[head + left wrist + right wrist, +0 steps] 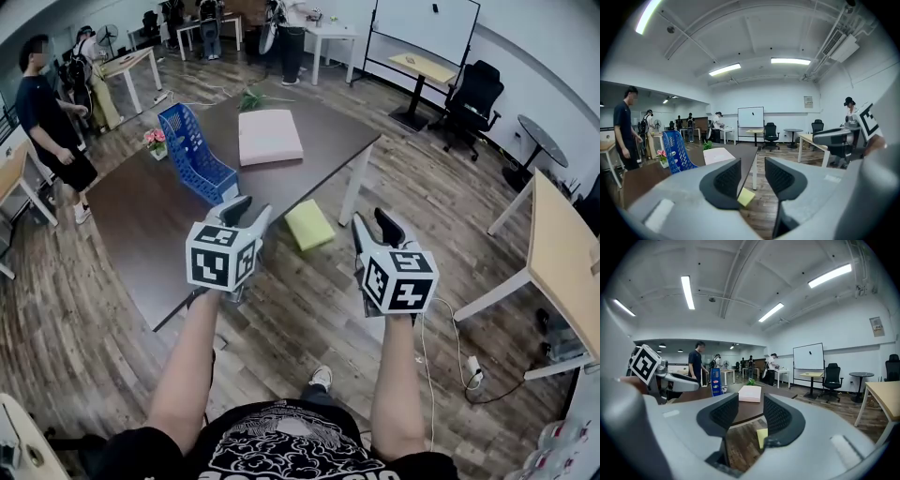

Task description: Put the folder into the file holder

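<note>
The pink folder (269,137) lies flat on the far end of the dark bench (141,216), just short of the plant (251,97) at the far corner. The blue mesh file holder (197,155) stands by the bench's left edge, beside the folder but not touching it, with a small pot of flowers (155,141) just to its left.

Both grippers are held in the air over the wooden floor (309,300), off the bench's near right edge. The left gripper (248,211) has its fingers (726,178) partly apart with nothing between them. The right gripper (375,225) likewise has its fingers (723,412) partly apart and empty. A yellow-green pad (308,224) lies on the floor between the grippers.
</note>
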